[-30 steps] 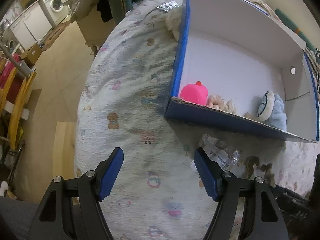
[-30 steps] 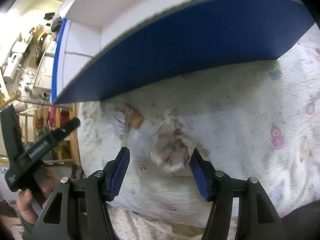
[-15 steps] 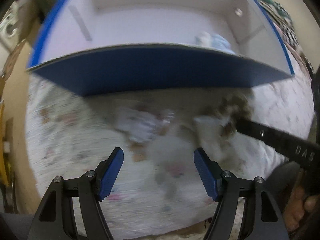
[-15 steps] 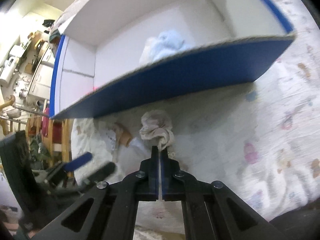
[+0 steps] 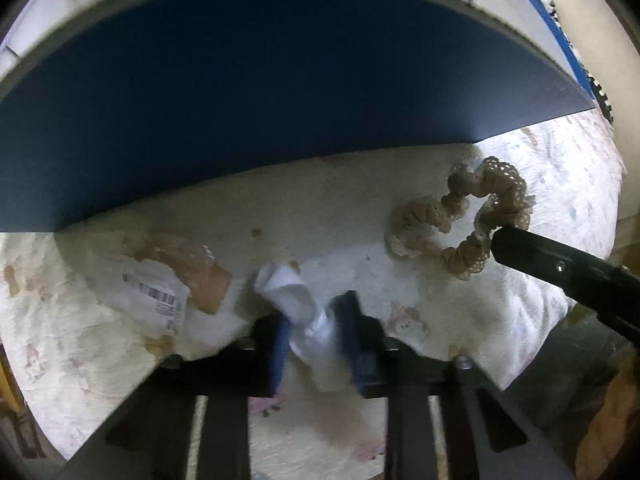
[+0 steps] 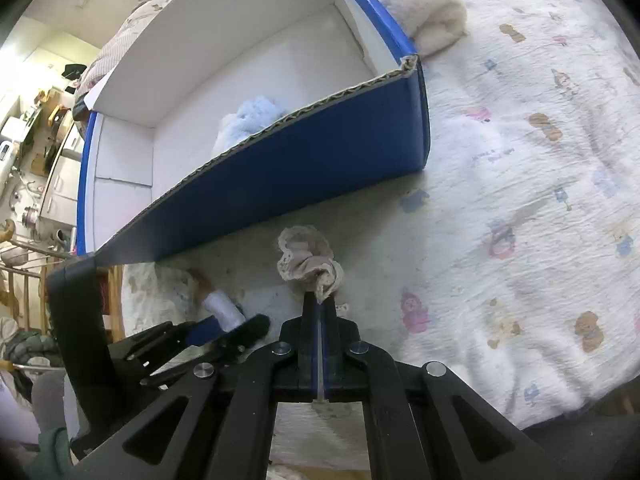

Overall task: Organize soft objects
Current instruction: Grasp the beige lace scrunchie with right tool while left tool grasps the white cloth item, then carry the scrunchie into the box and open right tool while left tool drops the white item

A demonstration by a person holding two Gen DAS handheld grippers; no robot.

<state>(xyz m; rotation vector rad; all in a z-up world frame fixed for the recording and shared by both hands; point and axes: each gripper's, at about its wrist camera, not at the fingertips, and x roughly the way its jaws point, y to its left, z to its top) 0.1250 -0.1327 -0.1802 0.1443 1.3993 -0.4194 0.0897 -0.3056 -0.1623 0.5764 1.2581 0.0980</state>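
My right gripper (image 6: 319, 305) is shut on a beige lace scrunchie (image 6: 308, 258) and holds it above the bedspread, in front of the blue box (image 6: 304, 152). The scrunchie also shows in the left wrist view (image 5: 460, 224), hanging from the right gripper's tip. My left gripper (image 5: 316, 328) is shut on a white soft cloth (image 5: 298, 308) on the bed, close below the box's blue front wall (image 5: 240, 112). It also shows in the right wrist view (image 6: 224, 324). A light blue plush (image 6: 252, 120) lies inside the box.
A plastic packet with a barcode label (image 5: 160, 296) lies on the printed bedspread (image 6: 520, 200) left of my left gripper. A cream fluffy blanket (image 6: 424, 8) lies behind the box's right corner. Room furniture stands at far left (image 6: 36, 152).
My left gripper has moved low toward the bed and closed on the white cloth. My right gripper, shut on the scrunchie, has lifted it higher in front of the box.
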